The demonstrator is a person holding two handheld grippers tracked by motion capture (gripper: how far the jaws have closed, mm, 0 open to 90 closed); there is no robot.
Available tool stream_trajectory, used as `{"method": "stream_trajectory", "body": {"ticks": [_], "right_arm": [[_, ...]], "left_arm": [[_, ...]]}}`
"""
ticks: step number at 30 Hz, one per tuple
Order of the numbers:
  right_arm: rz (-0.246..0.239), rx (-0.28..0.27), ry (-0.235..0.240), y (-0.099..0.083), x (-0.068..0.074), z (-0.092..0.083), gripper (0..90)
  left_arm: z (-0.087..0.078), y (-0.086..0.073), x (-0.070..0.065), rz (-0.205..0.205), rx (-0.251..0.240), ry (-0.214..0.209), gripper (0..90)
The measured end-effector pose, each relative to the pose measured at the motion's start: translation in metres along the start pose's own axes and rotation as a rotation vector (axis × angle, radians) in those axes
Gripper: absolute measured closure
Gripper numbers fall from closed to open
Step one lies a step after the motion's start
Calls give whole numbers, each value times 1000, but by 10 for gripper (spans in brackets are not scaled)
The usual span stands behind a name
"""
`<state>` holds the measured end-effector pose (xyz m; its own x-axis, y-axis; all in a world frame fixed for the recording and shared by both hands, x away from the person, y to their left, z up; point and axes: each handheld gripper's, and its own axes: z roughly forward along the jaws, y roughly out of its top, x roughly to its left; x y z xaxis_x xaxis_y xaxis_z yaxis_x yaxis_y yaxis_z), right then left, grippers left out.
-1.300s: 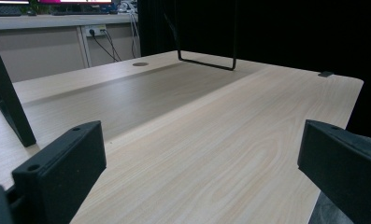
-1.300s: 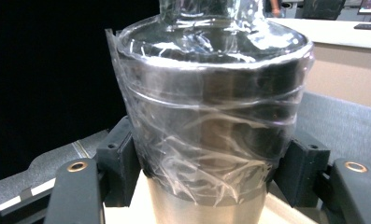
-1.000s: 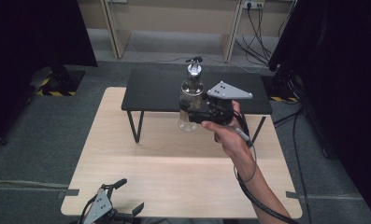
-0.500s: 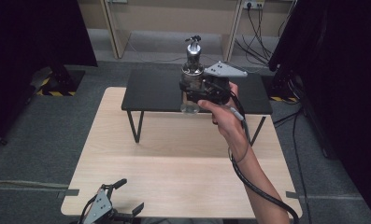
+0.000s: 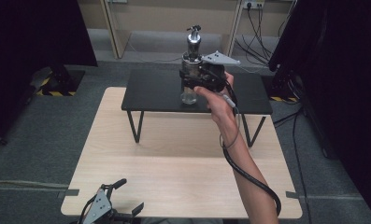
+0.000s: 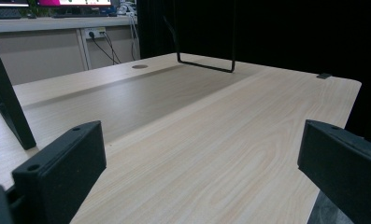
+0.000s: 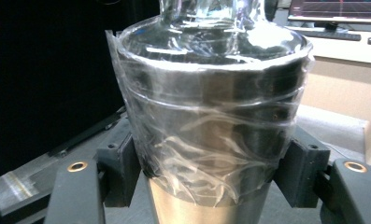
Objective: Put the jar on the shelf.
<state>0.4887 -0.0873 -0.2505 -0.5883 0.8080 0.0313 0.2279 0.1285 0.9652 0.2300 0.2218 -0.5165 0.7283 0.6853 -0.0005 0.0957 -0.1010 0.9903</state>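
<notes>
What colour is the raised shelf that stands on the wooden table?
Black, top and legs alike. The raised shelf on the pale wooden table shows best in the high view.

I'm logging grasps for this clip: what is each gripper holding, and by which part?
The right gripper clamps the glass bottle around its plastic-wrapped body, one jaw on each side. The left gripper is open on the wooden table, holding nothing.

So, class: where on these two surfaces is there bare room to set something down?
The wooden table is bare between the black shelf's legs and the left gripper at its near edge. The black shelf is free left of the bottle; around the right gripper it is crowded.
</notes>
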Motion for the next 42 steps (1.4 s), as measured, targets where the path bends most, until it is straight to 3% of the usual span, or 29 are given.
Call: {"method": "stream_trajectory", "body": {"ticks": [20,39,42], "right_arm": [[40,2,-115,-5,-25,31,339],[16,-12,-143,-10,-27,39,331],[2,-7,-139,-13,-26,39,271]], "left_arm": [[-1,0,0,-3,-4,-1,5],[-1,1,-1,4,-3,-3,5],[-1,1,0,1,-3,-2,5]]}}
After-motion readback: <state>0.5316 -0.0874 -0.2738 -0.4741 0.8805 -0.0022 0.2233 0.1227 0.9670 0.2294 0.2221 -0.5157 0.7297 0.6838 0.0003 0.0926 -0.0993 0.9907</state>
